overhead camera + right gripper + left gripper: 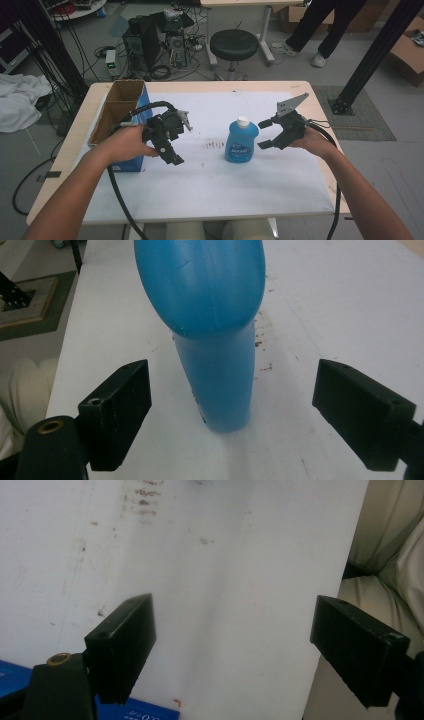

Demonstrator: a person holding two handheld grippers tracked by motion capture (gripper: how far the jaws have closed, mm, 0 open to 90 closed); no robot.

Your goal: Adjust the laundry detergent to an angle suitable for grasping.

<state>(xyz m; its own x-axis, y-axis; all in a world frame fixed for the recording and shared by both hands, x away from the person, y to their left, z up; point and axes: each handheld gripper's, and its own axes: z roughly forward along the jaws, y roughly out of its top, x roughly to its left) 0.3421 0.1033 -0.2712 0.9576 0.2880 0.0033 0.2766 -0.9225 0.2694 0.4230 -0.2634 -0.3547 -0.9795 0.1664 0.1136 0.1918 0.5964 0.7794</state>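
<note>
White stained table (210, 175), cluttered cable-strewn floor (100, 55) behind.

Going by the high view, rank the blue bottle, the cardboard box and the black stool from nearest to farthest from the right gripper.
From the right gripper:
1. Blue bottle, just beside its open jaws, mid-table.
2. Black stool, on the floor beyond the table's far edge.
3. Cardboard box, at the table's left side by the left gripper.

We're looking at a lab or workshop space: a white-topped table (210, 185) is sitting on a grey floor, computer towers (150, 42) and tangled cables (75, 55) are crowding the far left, a black stool (234, 45) is waiting behind, cardboard boxes (407, 52) are piling up far right.
</note>
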